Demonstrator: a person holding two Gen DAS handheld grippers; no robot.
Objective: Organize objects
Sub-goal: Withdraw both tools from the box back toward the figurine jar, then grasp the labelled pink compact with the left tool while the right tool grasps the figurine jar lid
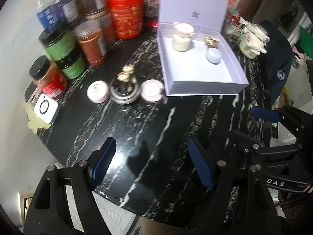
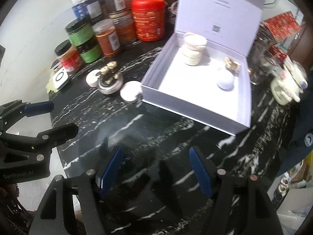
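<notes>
- Both grippers, left [image 1: 150, 164] and right [image 2: 155, 168], hang spread and empty over the table [image 1: 176, 121].
- Box [image 2: 195, 105] ahead is part-filled.
- Likely next: reach forward-left to a pink tin [image 2: 130, 92].

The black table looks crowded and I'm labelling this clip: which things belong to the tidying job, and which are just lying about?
Job: open white box, stacked cream jars and pale egg inside it, two pink tins, ornament dish.

Lying about: red canister, green jars, white mug, dark cap.
</notes>
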